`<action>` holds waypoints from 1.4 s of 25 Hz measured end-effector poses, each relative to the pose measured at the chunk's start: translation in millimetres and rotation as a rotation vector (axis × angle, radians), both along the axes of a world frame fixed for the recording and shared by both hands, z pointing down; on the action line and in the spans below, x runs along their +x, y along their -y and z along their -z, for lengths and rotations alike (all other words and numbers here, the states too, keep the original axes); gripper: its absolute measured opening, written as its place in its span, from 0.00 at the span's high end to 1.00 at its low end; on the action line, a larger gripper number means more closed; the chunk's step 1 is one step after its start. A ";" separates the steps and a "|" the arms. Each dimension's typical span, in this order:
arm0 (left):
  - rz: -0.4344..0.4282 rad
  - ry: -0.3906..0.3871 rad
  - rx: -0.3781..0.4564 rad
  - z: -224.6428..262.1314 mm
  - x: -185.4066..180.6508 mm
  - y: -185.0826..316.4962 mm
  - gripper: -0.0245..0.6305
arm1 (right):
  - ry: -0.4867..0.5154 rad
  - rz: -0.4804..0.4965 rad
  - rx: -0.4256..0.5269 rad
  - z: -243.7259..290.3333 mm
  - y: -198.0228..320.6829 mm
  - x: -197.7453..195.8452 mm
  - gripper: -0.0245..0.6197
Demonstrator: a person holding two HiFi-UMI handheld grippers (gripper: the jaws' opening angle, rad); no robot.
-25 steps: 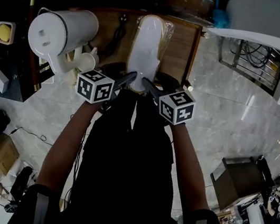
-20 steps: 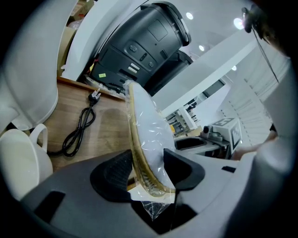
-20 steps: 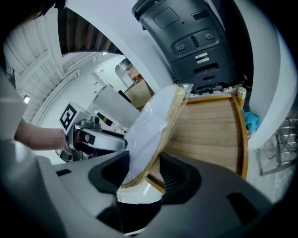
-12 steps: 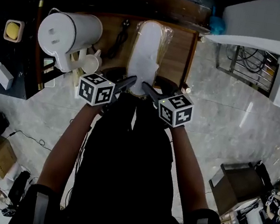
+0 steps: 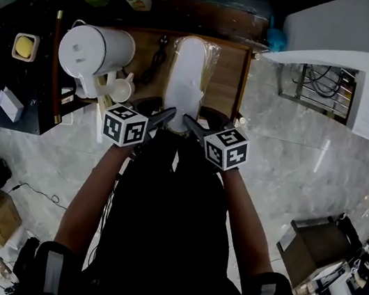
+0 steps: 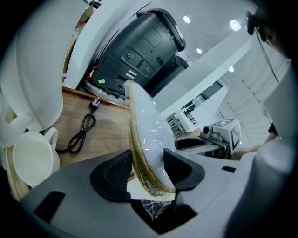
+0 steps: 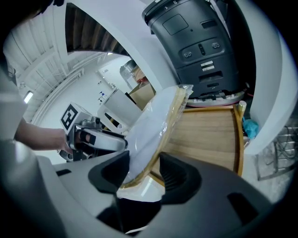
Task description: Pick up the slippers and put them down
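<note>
The person stands at the near edge of a wooden counter (image 5: pixel 230 73) with a hand-held gripper in each hand, both brought in close together in front of them. The left hand-held gripper (image 6: pixel 148 169) is clamped on the near end of the slippers (image 5: pixel 186 80), a pale pair packed flat in clear plastic wrap. Its two dark pads press on either side of the pack, and a twist of wrap hangs below them. The right hand-held gripper (image 7: pixel 145 173) grips the same near end from the other side, its pads closed against the white upper and the tan sole edge.

From the grip the slippers reach away from the person, lengthwise over the middle of the counter and tilted up toward the far end. I cannot tell whether the far tip touches the wood.

To the left of the slippers lies a coiled black power cord (image 6: pixel 84 132). Further left stands a big white jug (image 5: pixel 91 53), with a white cup (image 6: pixel 30 160) just beside it. Behind the counter sits a black appliance (image 7: pixel 200 42) with buttons on its front. Pale marble floor (image 5: pixel 295 163) spreads out to the right.
</note>
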State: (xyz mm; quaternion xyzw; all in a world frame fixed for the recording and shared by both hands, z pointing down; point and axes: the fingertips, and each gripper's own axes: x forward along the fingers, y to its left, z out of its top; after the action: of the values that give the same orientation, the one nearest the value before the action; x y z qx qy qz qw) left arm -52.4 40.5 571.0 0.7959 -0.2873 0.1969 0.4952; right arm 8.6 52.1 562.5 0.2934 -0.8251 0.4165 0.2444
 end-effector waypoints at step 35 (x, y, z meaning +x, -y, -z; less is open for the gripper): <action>-0.033 -0.001 0.062 50.8 -7.1 -13.6 0.63 | 0.023 0.028 0.050 49.7 -12.6 -6.5 0.64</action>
State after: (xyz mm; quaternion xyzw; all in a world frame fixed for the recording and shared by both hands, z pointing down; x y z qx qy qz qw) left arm -59.6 54.1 520.2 0.8156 -0.2797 0.1956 0.4672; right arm 2.2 64.7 512.8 0.2829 -0.8419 0.3957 0.2334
